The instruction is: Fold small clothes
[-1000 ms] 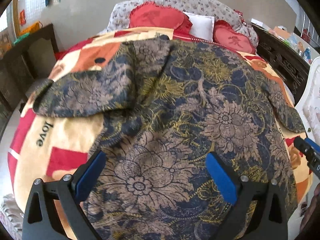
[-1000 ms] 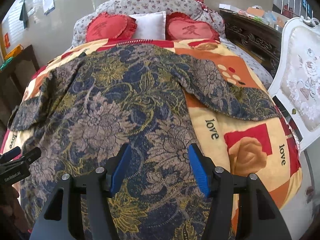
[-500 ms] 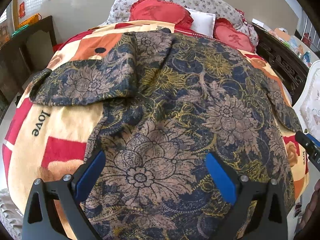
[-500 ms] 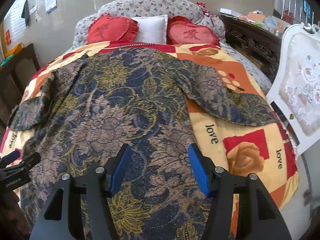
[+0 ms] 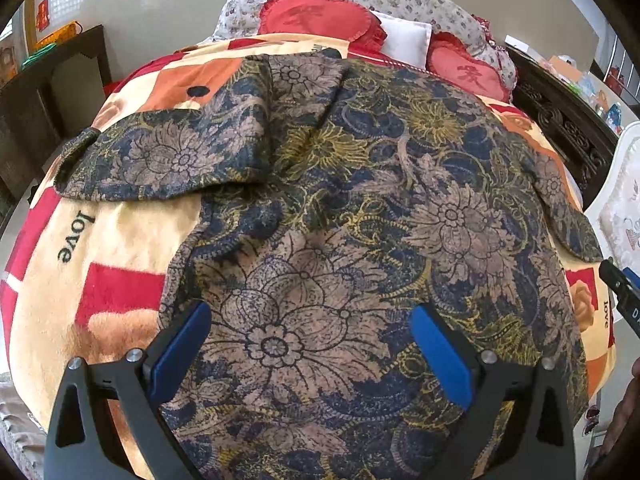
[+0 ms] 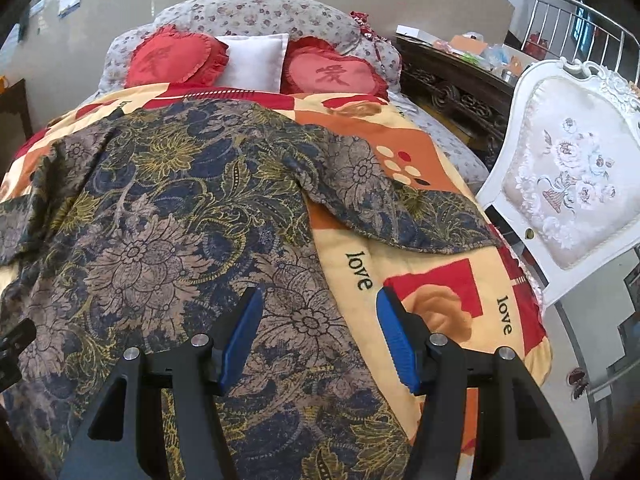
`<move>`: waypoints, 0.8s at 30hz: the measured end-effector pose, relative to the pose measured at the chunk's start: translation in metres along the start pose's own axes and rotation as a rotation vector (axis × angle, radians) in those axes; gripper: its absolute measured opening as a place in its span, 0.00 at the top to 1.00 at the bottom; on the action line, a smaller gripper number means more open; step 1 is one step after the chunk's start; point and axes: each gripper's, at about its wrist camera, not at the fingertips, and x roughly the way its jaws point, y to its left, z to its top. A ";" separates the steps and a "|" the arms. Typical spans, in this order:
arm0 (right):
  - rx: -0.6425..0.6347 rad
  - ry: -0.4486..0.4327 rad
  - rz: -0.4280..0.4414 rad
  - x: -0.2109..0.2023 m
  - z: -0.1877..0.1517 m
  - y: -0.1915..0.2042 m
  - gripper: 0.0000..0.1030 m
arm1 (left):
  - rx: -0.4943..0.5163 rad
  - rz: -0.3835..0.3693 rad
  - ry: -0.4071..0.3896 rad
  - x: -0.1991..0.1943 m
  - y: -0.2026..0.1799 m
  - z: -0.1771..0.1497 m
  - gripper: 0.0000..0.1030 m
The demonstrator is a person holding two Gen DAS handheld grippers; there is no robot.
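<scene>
On the left, your left gripper [image 5: 308, 350] hung over the near part of the flowered garment [image 5: 360, 220] with its jaws standing wide and nothing between them, the blue pads clear of the cloth. The garment lay spread flat on the blanket [image 5: 112, 248] of the bed, hem toward you, its left sleeve [image 5: 160, 160] stretched out to the side. Toward the right, your right gripper [image 6: 318, 340] was likewise open and empty, poised above the garment's right edge where cloth met blanket, and the right sleeve [image 6: 392, 204] reached out toward the white chair [image 6: 568, 184]. By the look of it no fold had been made, so the step in hand was the first grasp. You would have done well to take an edge only, pinching one layer of garment without catching the blanket beneath, and to bring each sleeve across the body squarely so the fold line ran straight. The fabric looked thick and soft, likely to bunch if dragged rather than lifted.
</scene>
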 end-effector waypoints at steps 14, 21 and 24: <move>-0.001 -0.013 -0.025 -0.004 0.002 -0.002 0.24 | -0.006 -0.005 -0.004 -0.001 0.000 -0.001 0.01; -0.015 -0.026 -0.078 -0.004 0.002 -0.004 0.24 | -0.006 -0.006 -0.004 -0.001 0.000 -0.001 0.01; -0.018 -0.023 -0.084 -0.003 0.002 -0.004 0.24 | -0.005 -0.007 -0.004 0.000 0.000 -0.001 0.01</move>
